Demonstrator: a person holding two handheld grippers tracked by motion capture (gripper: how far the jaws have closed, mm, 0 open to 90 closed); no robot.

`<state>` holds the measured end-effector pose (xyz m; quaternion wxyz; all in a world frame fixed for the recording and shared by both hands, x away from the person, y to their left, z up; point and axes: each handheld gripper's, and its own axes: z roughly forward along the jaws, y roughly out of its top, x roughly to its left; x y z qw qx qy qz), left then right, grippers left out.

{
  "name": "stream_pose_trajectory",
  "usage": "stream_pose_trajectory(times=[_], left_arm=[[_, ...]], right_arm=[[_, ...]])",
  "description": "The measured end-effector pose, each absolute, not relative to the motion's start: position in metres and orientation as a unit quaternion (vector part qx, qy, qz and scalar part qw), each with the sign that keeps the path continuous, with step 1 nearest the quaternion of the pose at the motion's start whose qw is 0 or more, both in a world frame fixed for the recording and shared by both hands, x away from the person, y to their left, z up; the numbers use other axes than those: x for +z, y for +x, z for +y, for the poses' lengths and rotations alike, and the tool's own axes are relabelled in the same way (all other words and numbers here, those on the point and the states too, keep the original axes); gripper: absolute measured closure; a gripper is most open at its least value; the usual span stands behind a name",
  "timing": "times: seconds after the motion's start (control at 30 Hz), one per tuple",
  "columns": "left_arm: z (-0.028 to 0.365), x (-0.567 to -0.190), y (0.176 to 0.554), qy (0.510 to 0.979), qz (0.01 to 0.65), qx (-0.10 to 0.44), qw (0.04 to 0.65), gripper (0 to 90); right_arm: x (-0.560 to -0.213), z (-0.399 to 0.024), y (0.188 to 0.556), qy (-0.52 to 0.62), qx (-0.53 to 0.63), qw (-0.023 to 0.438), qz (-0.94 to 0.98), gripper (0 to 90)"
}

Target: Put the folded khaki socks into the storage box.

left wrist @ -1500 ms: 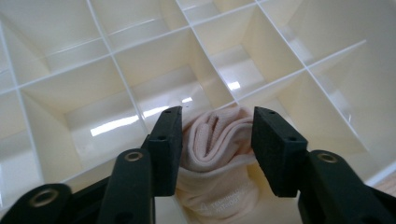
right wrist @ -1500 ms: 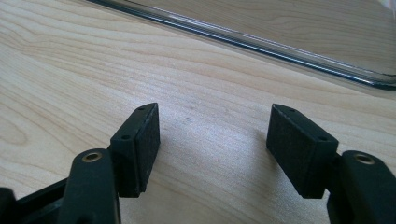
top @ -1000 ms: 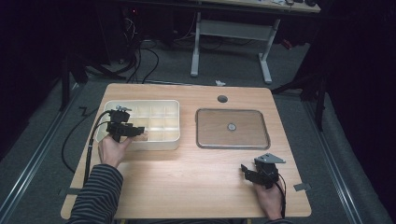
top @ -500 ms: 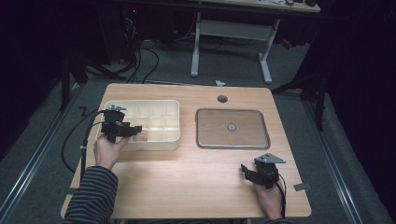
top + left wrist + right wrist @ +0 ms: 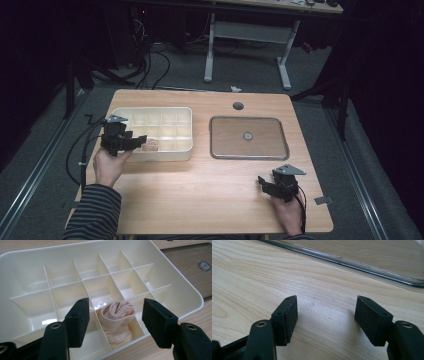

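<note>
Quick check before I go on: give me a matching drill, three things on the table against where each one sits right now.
Things:
1. rolled sock
2. clear lid
3. right tool

Places:
A. flat on the table, right of the divided box
B. near the table's front right edge
C. in a front compartment of the box

Pairs: 1-C, 2-A, 3-B

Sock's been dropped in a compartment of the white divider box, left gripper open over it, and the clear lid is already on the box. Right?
Not quite. The lid is not on the box; it lies flat on the table to the box's right, as the high view shows. The rest holds: the sock sits in a compartment, and the left gripper has just been opening, its pads clear of it.
</note>
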<state>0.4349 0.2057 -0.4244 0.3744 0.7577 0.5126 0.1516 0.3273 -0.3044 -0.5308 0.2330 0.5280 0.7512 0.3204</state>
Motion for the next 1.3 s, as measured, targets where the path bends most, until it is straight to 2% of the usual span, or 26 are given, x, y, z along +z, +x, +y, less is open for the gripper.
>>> stream_pose_trajectory(times=[0.23,0.4,0.67,0.73,1.3], left_arm=[[0.206,-0.423,0.424,0.753,0.512,0.157,0.381,35.5],[0.205,-0.423,0.418,0.748,0.515,0.173,0.381,27.2],[0.201,-0.423,0.41,0.743,0.523,0.19,0.371,23.2],[0.2,-0.424,0.408,0.747,0.514,0.181,0.38,18.3],[0.189,-0.427,0.386,0.743,0.506,0.188,0.396,17.8]], right_arm=[[-0.531,-0.304,0.327,0.528,0.32,0.233,0.751,34.8],[-0.531,-0.304,0.327,0.528,0.32,0.233,0.751,34.8],[-0.531,-0.304,0.327,0.528,0.32,0.233,0.751,34.8],[-0.531,-0.304,0.327,0.528,0.32,0.233,0.751,34.8],[-0.531,-0.304,0.327,0.529,0.32,0.233,0.751,34.8]])
